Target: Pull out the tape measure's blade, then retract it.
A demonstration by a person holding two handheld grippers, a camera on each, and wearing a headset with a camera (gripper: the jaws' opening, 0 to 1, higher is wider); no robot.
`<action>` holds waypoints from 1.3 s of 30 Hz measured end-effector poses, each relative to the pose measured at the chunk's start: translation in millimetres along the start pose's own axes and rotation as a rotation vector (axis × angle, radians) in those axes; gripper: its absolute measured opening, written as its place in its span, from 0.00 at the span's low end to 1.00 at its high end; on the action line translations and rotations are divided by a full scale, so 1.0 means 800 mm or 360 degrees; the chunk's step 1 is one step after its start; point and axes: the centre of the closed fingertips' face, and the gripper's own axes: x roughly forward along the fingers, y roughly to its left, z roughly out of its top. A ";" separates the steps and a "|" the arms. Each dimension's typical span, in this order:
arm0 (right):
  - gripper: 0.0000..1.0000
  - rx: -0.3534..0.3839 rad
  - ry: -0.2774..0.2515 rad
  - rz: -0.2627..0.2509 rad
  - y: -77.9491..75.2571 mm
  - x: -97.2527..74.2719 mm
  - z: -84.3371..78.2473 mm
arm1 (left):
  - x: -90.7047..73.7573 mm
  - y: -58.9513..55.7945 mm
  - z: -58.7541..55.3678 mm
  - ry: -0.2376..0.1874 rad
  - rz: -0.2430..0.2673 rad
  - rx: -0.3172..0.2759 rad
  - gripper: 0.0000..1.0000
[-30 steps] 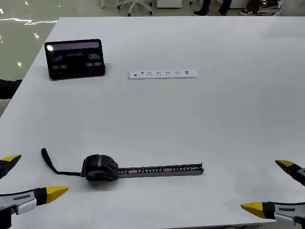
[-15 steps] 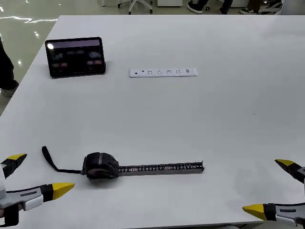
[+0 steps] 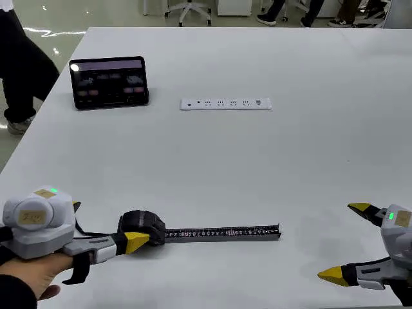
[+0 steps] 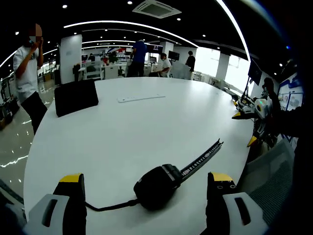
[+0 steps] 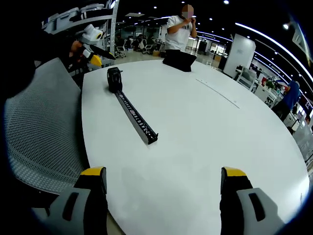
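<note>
The black tape measure case (image 3: 141,226) lies near the table's front edge. Its blade (image 3: 222,232) is drawn out flat to the right and ends in a hook (image 3: 278,232). A black strap (image 4: 105,205) trails from the case. My left gripper (image 3: 106,223) is open, its yellow tips either side of the case (image 4: 156,186), with a clear gap on both sides. My right gripper (image 3: 344,241) stands open at the front right, well off the blade's end (image 5: 151,138), with nothing between its tips (image 5: 163,171). It also appears in the left gripper view (image 4: 244,128).
A dark tablet (image 3: 109,82) stands at the back left and a white power strip (image 3: 225,103) lies mid-table. A person (image 3: 19,64) stands beside the table's left edge. A grey mesh chair (image 5: 44,132) sits against the near edge.
My left gripper has moved right and forward, from the left of the strap up to the tape measure case. The right gripper has shifted slightly left. A person has stepped in at the left.
</note>
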 end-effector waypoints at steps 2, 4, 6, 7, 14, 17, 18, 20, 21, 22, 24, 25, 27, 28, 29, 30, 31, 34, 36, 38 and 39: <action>0.89 -0.0030 0.0007 0.0015 0.000 0.006 0.006 | 0.006 0.001 0.002 0.0013 0.0038 -0.0008 1.00; 0.90 -0.0038 0.0012 0.0038 0.001 0.012 0.011 | 0.012 0.000 0.005 0.0005 0.0055 -0.0041 1.00; 0.91 -0.0040 0.0026 0.0075 0.001 0.019 0.012 | 0.018 -0.004 0.003 0.0017 0.0062 -0.0059 1.00; 0.95 -0.0003 0.0036 0.0120 0.006 0.024 0.012 | 0.020 -0.007 0.002 0.0016 0.0071 -0.0065 1.00; 1.00 0.0002 0.0110 0.0236 0.014 0.047 0.011 | 0.029 -0.002 -0.026 -0.0009 0.0279 -0.0173 1.00; 1.00 -0.0061 0.0123 0.0290 0.018 0.060 0.016 | 0.035 -0.007 -0.036 0.0009 0.0346 -0.0178 1.00; 1.00 -0.0097 0.0112 0.0317 0.020 0.063 0.019 | 0.036 -0.008 -0.036 0.0002 0.0367 -0.0166 1.00; 0.99 -0.0145 0.0124 0.0370 0.025 0.071 0.023 | 0.041 -0.013 -0.035 -0.0031 0.0358 -0.0174 1.00; 0.97 -0.0169 0.0132 0.0387 0.026 0.075 0.025 | 0.045 -0.015 -0.037 -0.0034 0.0338 -0.0185 1.00; 0.94 -0.0217 0.0143 0.0424 0.028 0.081 0.027 | 0.049 -0.019 -0.040 -0.0034 0.0312 -0.0190 1.00; 0.90 -0.0251 0.0162 0.0450 0.030 0.088 0.030 | 0.052 -0.026 -0.045 -0.0005 0.0281 -0.0159 1.00; 0.88 -0.0271 0.0166 0.0478 0.031 0.093 0.034 | 0.054 -0.032 -0.048 0.0015 0.0260 -0.0134 1.00; 0.83 -0.0302 0.0182 0.0513 0.033 0.099 0.039 | 0.057 -0.042 -0.046 0.0011 0.0223 -0.0101 1.00; 0.78 -0.0320 0.0183 0.0525 0.034 0.101 0.041 | 0.059 -0.045 -0.046 0.0011 0.0218 -0.0090 1.00; 0.75 -0.0336 0.0185 0.0534 0.034 0.104 0.043 | 0.061 -0.046 -0.047 0.0008 0.0214 -0.0086 1.00; 0.71 -0.0345 0.0190 0.0555 0.035 0.107 0.045 | 0.064 -0.048 -0.051 0.0023 0.0200 -0.0068 1.00; 0.65 -0.0350 0.0203 0.0568 0.035 0.109 0.044 | 0.066 -0.049 -0.051 0.0026 0.0201 -0.0044 1.00; 0.49 -0.0396 0.0245 0.0617 0.036 0.113 0.043 | 0.068 -0.048 -0.050 0.0008 0.0199 -0.0027 1.00; 0.42 -0.0410 0.0272 0.0641 0.035 0.116 0.040 | 0.068 -0.044 -0.053 0.0005 0.0211 -0.0100 1.00; 0.37 -0.0421 0.0310 0.0663 0.033 0.118 0.034 | 0.066 -0.040 -0.052 -0.0002 0.0222 -0.0104 1.00; 0.36 -0.0426 0.0321 0.0666 0.032 0.119 0.033 | 0.065 -0.038 -0.050 -0.0012 0.0228 -0.0122 1.00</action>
